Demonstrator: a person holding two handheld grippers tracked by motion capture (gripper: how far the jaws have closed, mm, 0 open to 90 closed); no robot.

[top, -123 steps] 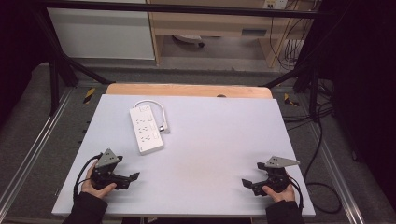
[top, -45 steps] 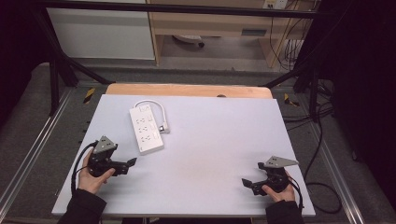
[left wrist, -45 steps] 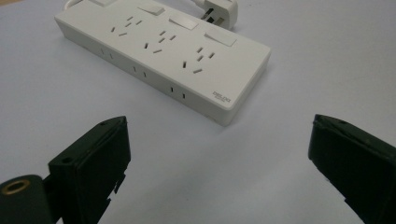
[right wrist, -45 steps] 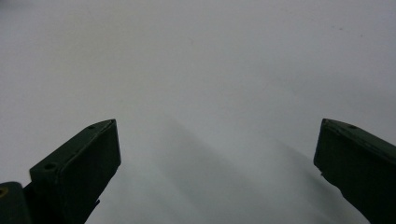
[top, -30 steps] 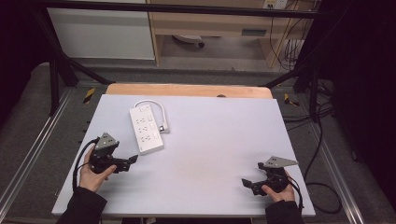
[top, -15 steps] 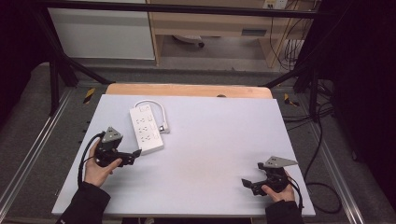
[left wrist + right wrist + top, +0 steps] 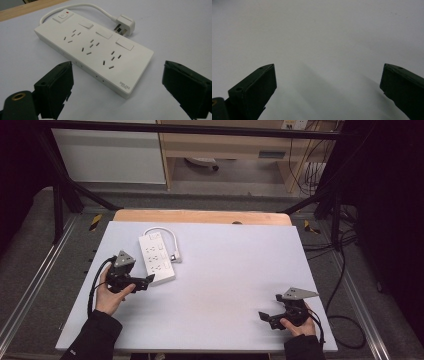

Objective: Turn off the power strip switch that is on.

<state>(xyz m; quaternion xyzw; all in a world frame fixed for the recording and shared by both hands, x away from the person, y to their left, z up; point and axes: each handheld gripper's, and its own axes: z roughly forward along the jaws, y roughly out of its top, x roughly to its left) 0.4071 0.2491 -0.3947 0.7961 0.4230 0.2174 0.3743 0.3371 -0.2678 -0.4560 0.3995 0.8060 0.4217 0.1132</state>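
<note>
A white power strip (image 7: 155,258) (image 7: 95,53) lies flat on the left half of the white table (image 7: 225,265), its short cord and plug (image 7: 123,23) curled beside it. My left gripper (image 7: 145,281) (image 7: 122,92) is open, its jaws just short of the strip's near end, one on each side of its corner, not touching it. At the front right of the table my right gripper (image 7: 265,316) (image 7: 328,92) rests open with only bare table between its jaws.
A wooden strip (image 7: 200,216) runs along the table's far edge. Black frame rails (image 7: 55,200) stand at both sides, and cables (image 7: 345,265) trail on the floor to the right. Shelving (image 7: 225,145) stands behind the table.
My left gripper has moved forward and to the right from the front left of the table up to the power strip's near end. The right gripper has stayed put.
</note>
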